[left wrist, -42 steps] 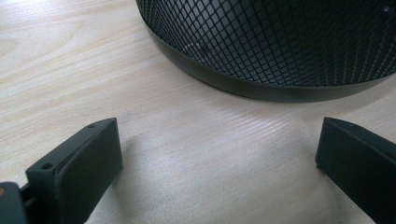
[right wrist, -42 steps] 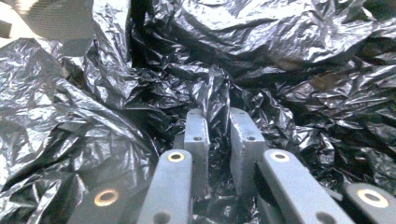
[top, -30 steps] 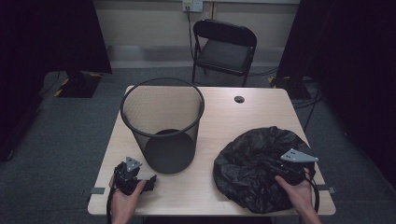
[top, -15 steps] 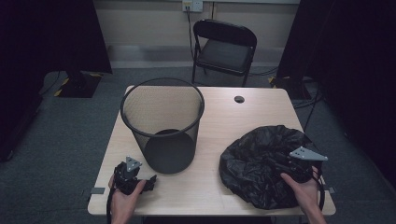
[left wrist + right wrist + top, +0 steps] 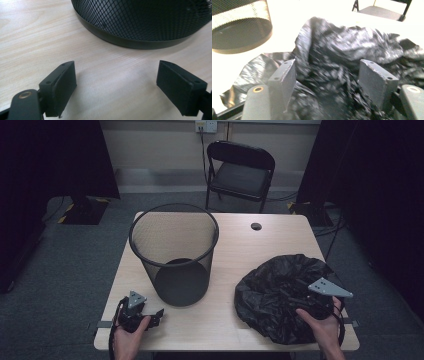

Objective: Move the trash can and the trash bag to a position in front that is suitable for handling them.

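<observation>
A black mesh wastebasket (image 5: 174,255) stands upright on the left half of the wooden table (image 5: 250,250); its base (image 5: 140,37) is just ahead of my left gripper. My left gripper (image 5: 156,316) rests near the front left corner, open over bare wood (image 5: 117,72); its jaws have just been closing a little with nothing between them. A crumpled black plastic bag (image 5: 275,295) lies on the right half. My right gripper (image 5: 301,290) sits over the bag's near right side, and its jaws (image 5: 327,70) have just been opening. Bag folds (image 5: 342,50) lie loose between the parted pads.
A black folding chair (image 5: 240,170) stands behind the table's far edge. A round cable hole (image 5: 256,226) sits in the tabletop at the back right. Bare wood lies between the basket and the bag. Dark curtains hang on both sides.
My right gripper has risen slightly and shifted right, and its jaws have spread apart on the bag. The bag has moved a little rightward. My left hand has stayed in place.
</observation>
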Tool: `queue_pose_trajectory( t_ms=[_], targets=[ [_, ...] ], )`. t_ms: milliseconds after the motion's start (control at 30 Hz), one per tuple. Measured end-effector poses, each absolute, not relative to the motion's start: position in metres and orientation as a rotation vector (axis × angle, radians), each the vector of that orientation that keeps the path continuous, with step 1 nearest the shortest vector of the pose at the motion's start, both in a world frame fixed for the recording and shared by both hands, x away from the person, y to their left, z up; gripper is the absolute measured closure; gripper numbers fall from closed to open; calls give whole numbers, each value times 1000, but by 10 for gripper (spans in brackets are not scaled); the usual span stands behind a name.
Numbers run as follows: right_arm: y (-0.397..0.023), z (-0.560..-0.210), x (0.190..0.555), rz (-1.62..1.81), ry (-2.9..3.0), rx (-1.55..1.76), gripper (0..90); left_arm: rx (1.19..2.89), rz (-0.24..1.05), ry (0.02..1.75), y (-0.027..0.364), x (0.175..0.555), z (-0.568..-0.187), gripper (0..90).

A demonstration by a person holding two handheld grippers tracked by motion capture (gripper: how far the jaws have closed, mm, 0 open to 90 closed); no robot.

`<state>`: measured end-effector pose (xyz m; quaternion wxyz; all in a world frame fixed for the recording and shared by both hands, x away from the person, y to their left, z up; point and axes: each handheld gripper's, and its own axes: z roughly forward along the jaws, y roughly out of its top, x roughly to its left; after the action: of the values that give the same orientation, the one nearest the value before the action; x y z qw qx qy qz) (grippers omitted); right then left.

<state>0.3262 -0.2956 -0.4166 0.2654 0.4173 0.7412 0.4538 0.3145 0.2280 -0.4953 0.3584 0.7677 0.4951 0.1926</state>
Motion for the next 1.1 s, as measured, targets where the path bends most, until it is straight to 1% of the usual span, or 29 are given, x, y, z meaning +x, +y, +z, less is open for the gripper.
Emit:
queue_pose_trajectory(
  t_ms=[100,133,300,367,433,567,667,733,867,900,967,1100],
  targets=[
    [-285,-409,322,1266,2010,1106,259,1968,499,1265,231,310,-492,161],
    [-281,-406,321,1278,2019,1096,258,1945,468,1249,235,306,-487,162],
    [-255,-393,317,1315,2052,1052,196,1871,515,1192,241,299,-468,167],
    [-243,-388,318,1330,2058,1040,149,1846,527,1152,243,299,-459,167],
    [-231,-385,319,1344,2052,1031,116,1829,578,1131,247,298,-450,175],
    [-206,-382,329,1375,2064,1027,121,1773,570,1158,258,305,-443,177],
    [-188,-378,339,1406,2081,983,120,1765,612,1158,266,313,-437,177],
    [-177,-376,347,1397,2071,969,117,1768,663,1154,269,319,-433,175],
    [-160,-374,367,1390,2078,954,117,1736,645,1148,273,331,-426,168],
    [-160,-374,367,1390,2078,954,117,1734,655,1141,274,335,-424,168],
    [-149,-374,382,1404,2083,975,123,1702,650,1150,277,348,-419,166],
    [-140,-375,395,1416,2070,1003,134,1665,631,1209,284,365,-420,177]
  ],
)
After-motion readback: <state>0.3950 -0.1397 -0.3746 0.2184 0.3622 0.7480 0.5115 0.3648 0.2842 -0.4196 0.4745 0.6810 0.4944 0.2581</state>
